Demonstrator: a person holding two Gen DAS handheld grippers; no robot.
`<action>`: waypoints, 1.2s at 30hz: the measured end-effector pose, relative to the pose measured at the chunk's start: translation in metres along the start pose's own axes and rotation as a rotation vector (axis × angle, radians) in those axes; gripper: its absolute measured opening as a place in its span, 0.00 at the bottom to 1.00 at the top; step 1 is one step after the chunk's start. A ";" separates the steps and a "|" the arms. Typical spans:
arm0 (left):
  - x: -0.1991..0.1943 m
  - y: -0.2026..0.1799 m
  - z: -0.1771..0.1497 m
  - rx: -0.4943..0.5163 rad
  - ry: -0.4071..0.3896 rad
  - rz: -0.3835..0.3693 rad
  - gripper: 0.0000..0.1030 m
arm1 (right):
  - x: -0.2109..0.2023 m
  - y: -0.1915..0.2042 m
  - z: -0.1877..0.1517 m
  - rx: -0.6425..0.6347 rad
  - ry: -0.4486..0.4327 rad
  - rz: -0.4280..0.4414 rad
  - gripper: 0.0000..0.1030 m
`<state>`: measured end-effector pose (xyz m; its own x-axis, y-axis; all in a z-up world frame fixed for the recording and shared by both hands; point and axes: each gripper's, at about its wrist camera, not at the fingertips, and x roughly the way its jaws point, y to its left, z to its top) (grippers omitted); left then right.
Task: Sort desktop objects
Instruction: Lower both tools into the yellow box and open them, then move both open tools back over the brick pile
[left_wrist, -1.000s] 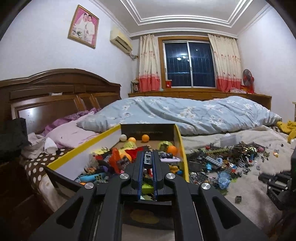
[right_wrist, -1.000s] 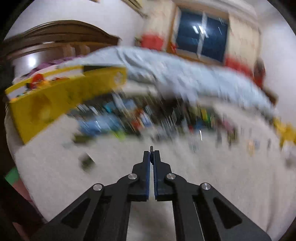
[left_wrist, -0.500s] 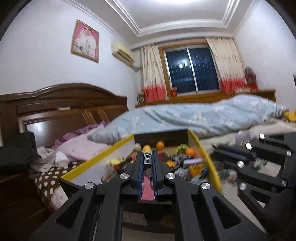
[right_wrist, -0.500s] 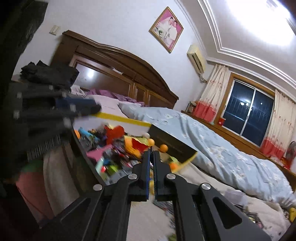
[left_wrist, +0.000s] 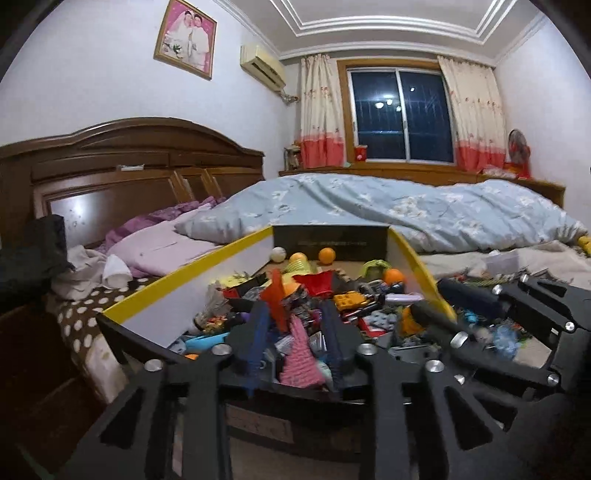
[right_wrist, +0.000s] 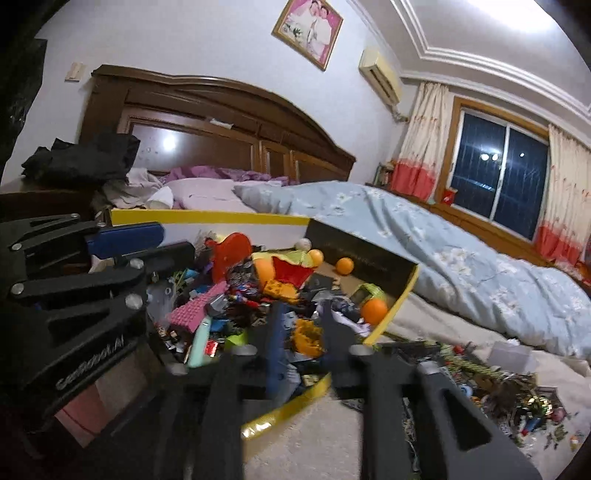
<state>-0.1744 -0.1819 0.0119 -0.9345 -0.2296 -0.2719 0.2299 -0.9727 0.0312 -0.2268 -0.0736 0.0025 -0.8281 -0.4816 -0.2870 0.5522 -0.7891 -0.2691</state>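
A yellow-rimmed cardboard box (left_wrist: 177, 280) full of mixed toys stands on the bed; it also shows in the right wrist view (right_wrist: 402, 295). My left gripper (left_wrist: 295, 321) is open and empty over the box's near end, above a pink studded plate (left_wrist: 299, 354). My right gripper (right_wrist: 301, 314) is open and empty over the box's right side, above an orange toy piece (right_wrist: 308, 336). The right gripper shows at the right of the left wrist view (left_wrist: 480, 306); the left gripper shows at the left of the right wrist view (right_wrist: 122, 243). Orange balls (left_wrist: 327, 255) lie at the box's far end.
A pile of small bricks and toy parts (right_wrist: 509, 391) lies on the beige sheet right of the box. A blue quilt (left_wrist: 406, 206) lies behind. A wooden headboard (left_wrist: 129, 166) and clothes (left_wrist: 85, 269) are at the left.
Both grippers were shut on small pieces and have opened over the box; the pieces are gone from between the fingers. The right gripper swung from the loose pile to the box.
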 end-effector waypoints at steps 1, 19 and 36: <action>-0.003 -0.001 0.002 -0.004 -0.009 -0.007 0.34 | -0.004 -0.001 0.000 0.007 -0.010 0.012 0.62; -0.050 -0.029 0.008 0.008 0.016 -0.213 0.53 | -0.083 -0.086 -0.048 0.143 0.041 -0.126 0.74; -0.025 -0.179 -0.067 0.390 0.232 -0.381 0.53 | -0.072 -0.140 -0.124 0.297 0.251 0.066 0.35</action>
<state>-0.1745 -0.0002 -0.0511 -0.8375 0.1088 -0.5355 -0.2681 -0.9357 0.2292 -0.2323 0.1193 -0.0529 -0.7219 -0.4559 -0.5206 0.5209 -0.8532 0.0249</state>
